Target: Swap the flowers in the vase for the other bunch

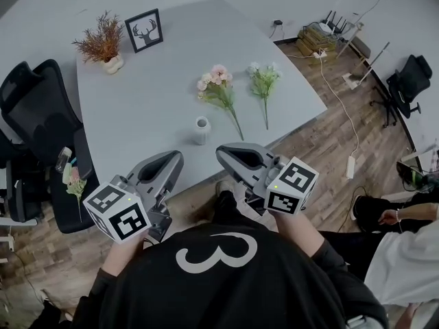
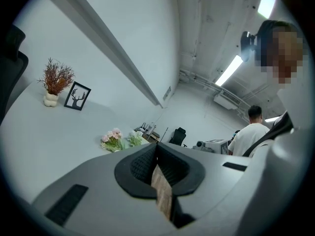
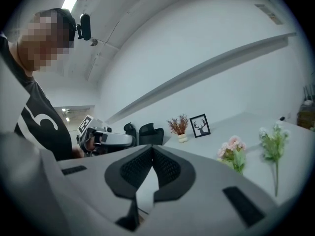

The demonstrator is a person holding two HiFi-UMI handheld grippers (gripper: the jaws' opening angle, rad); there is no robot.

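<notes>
The left tongs (image 1: pixel 170 160) and right tongs (image 1: pixel 228 153) were both pressed together and empty, held short of the bench's (image 1: pixel 151 94) near edge. Just inside that edge the vase (image 1: pixel 201 130) stood empty. The pink bunch (image 1: pixel 217 88) and the white bunch (image 1: pixel 263 81) lay flat beyond it, so one apparently had yet to go in. Nothing blocked the reach. A dried plant (image 1: pixel 103 43) and a framed picture (image 1: pixel 145 30) sat at the far left corner.

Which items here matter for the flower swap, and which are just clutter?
Job:
white vase, empty
pink flower bunch
white-green flower bunch

Lying about:
potted dried plant
deer picture
office chair
</notes>
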